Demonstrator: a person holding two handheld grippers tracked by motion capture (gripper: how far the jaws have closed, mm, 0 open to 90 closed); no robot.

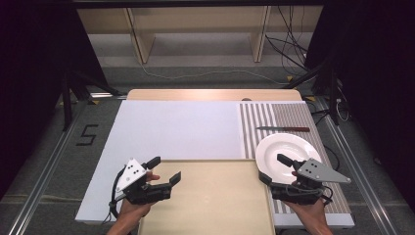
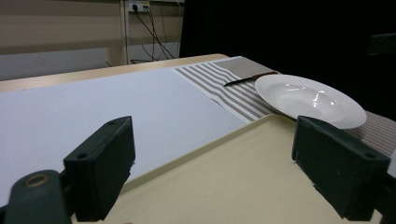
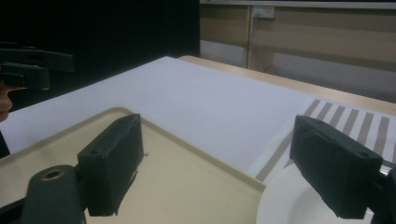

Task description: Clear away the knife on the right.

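My left gripper (image 1: pixel 164 169) hangs open over the left rim of a beige tray (image 1: pixel 215 215) at the table's front; in the left gripper view its jaws stand wide apart around nothing (image 2: pixel 212 163). My right gripper (image 1: pixel 274 169) is open too, at the tray's right edge and over the near rim of a white plate (image 1: pixel 288 147). The right gripper view has the tray (image 3: pixel 187 186) on the left and the plate's rim (image 3: pixel 289 205) low at right, with the gripper (image 3: pixel 215 163) holding nothing. A knife (image 1: pixel 283 129) with a dark red handle lies behind the plate.
A striped placemat (image 1: pixel 274 117) under the plate and knife covers the table's right part. A white sheet (image 1: pixel 176 127) covers the rest. Shelving and cables stand on the floor behind the table. Dark tripod legs flank both sides.
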